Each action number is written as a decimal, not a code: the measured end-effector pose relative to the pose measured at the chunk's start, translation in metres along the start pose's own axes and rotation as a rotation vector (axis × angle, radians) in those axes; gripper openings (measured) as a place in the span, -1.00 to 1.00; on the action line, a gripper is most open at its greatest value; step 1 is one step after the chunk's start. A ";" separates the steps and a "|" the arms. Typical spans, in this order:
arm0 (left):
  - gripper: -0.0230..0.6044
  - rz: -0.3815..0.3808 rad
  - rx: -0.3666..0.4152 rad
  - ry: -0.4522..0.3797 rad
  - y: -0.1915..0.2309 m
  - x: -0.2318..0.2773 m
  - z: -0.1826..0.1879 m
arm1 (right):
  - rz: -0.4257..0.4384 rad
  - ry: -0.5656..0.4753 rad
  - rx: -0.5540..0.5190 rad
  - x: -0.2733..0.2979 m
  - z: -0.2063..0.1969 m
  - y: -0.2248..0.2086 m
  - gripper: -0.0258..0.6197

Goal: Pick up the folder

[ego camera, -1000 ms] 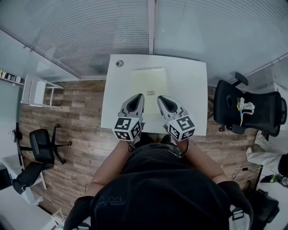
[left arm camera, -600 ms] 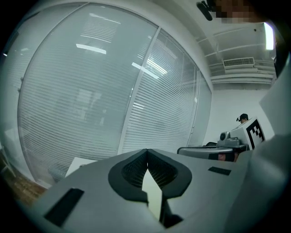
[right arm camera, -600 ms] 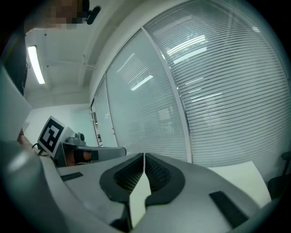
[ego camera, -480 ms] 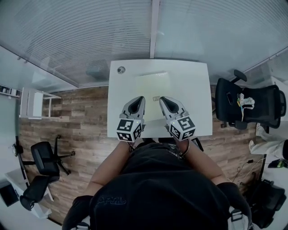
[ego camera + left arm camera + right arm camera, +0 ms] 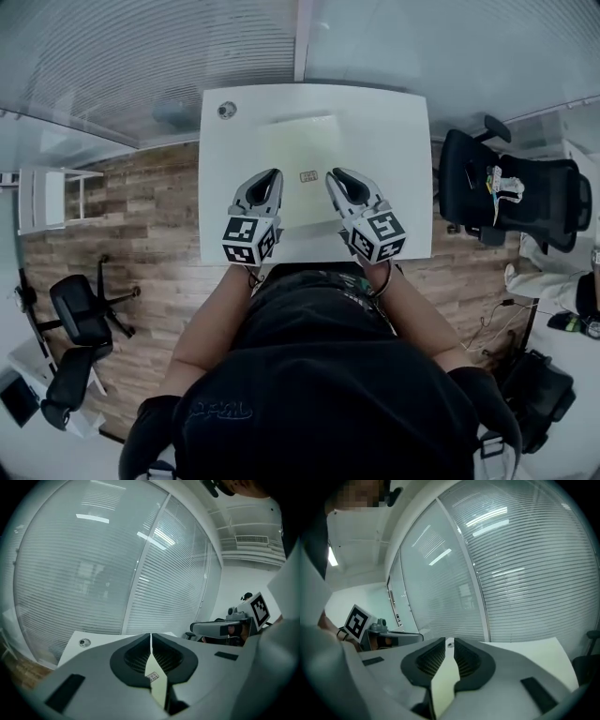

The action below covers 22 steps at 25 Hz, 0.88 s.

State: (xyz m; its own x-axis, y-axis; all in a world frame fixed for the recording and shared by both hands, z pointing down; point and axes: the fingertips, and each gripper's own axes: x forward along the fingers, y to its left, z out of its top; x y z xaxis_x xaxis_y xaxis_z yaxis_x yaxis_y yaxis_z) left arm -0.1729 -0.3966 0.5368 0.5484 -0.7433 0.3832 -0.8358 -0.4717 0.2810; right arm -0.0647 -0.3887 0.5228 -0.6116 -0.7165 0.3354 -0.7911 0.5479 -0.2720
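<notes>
On the white rectangular table (image 5: 398, 141), the flat pale-green folder (image 5: 298, 145) is lying centred, and over the table's near half the closed, empty left gripper (image 5: 270, 174) and the right gripper (image 5: 336, 174), its empty jaws just being parted, are being aimed at it, presumably for grasping.

Left forearm (image 5: 208, 319) and right forearm (image 5: 417, 314) reach out ahead of the torso, with the left gripper (image 5: 271, 176) and right gripper (image 5: 337, 175) side by side and apart, both pointing forward and a little down. The left fingers (image 5: 133, 657) are pressed tight together, just a hairline seam showing. The right fingers (image 5: 469, 660) have just been opening and stand a narrow slit apart, gripping nothing.
</notes>
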 end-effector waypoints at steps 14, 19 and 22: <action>-0.49 0.087 -0.106 0.167 0.050 0.034 -0.075 | 0.010 0.171 0.037 0.041 -0.063 -0.062 -0.41; -0.28 0.111 -0.134 0.211 0.061 0.042 -0.097 | 0.009 0.210 0.053 0.045 -0.085 -0.079 -0.30; -0.19 0.121 -0.151 0.230 0.065 0.048 -0.107 | 0.014 0.237 0.069 0.048 -0.099 -0.087 -0.26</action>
State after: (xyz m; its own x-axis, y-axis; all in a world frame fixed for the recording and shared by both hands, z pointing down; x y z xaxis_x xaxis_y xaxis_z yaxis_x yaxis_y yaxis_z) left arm -0.1981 -0.4120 0.6669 0.4515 -0.6549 0.6060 -0.8912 -0.2976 0.3424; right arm -0.0263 -0.4279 0.6518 -0.6142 -0.5833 0.5315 -0.7851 0.5201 -0.3364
